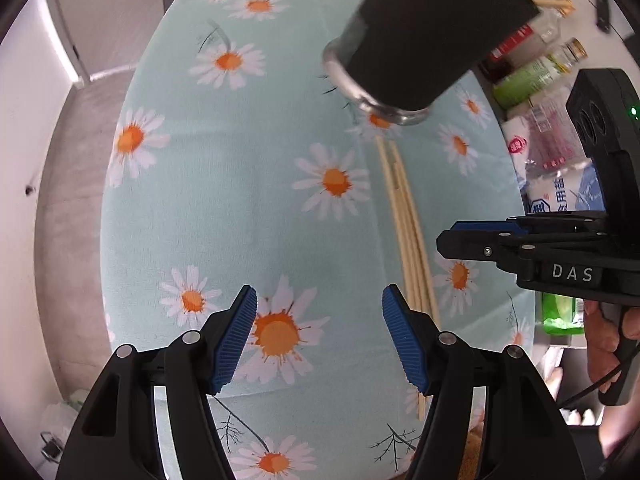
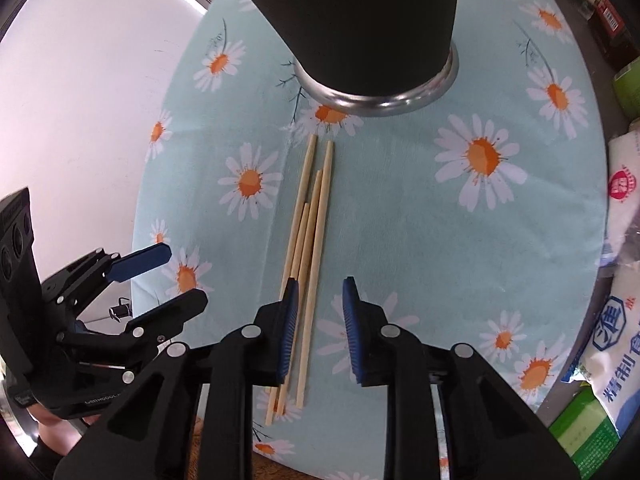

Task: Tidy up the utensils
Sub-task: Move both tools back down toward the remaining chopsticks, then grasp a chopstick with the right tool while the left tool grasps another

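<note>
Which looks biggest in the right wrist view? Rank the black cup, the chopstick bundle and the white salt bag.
1. Black cup, though it stands tall toward the lens, so nearness inflates it.
2. Chopstick bundle.
3. White salt bag, cut off by the frame edge, so its rank against the bundle is unsure.

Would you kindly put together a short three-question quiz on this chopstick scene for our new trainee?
1. True or false: the right gripper is shut on a chopstick.
2. How many wooden chopsticks lie on the tablecloth?
3. Which stands just beyond the chopsticks' far tips? A) black cup with a metal base B) a plate C) a bowl

Key: 1. False; its fingers are apart, above the chopsticks. 2. Four. 3. A.
</note>
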The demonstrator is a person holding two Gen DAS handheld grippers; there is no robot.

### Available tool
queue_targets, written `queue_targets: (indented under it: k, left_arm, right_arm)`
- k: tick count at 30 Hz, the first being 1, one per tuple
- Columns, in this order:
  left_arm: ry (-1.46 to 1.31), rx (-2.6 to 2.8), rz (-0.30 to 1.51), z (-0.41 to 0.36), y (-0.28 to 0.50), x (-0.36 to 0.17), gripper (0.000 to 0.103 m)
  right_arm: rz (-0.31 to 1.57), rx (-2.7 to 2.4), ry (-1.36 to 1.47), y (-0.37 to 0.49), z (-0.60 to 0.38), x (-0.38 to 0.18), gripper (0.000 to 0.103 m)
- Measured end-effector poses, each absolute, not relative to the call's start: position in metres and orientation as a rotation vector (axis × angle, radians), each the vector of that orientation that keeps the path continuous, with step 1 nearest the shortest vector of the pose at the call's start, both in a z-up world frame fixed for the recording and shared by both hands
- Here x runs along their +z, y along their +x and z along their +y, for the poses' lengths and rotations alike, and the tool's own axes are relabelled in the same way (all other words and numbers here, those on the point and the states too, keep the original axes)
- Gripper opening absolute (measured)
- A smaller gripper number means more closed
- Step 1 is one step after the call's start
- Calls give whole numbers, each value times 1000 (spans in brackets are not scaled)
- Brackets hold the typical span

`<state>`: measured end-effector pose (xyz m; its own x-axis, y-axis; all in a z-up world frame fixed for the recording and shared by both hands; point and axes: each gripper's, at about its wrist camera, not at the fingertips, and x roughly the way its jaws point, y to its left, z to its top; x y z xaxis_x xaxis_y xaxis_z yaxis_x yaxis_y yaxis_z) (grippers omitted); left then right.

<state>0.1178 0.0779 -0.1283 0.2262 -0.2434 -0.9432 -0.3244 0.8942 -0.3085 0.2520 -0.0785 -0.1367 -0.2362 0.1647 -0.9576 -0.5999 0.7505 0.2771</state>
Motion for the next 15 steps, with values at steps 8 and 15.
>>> queue_targets:
  k: [8,15]
  left_arm:
    - [-534,41,1370,89,117,-136,64]
    - [-540,7,1379,91,116,-135,64]
  right_arm:
    - [1657,670,-424,249,-59,-144,14]
    - [1654,626,-462,247,-49,-148,10]
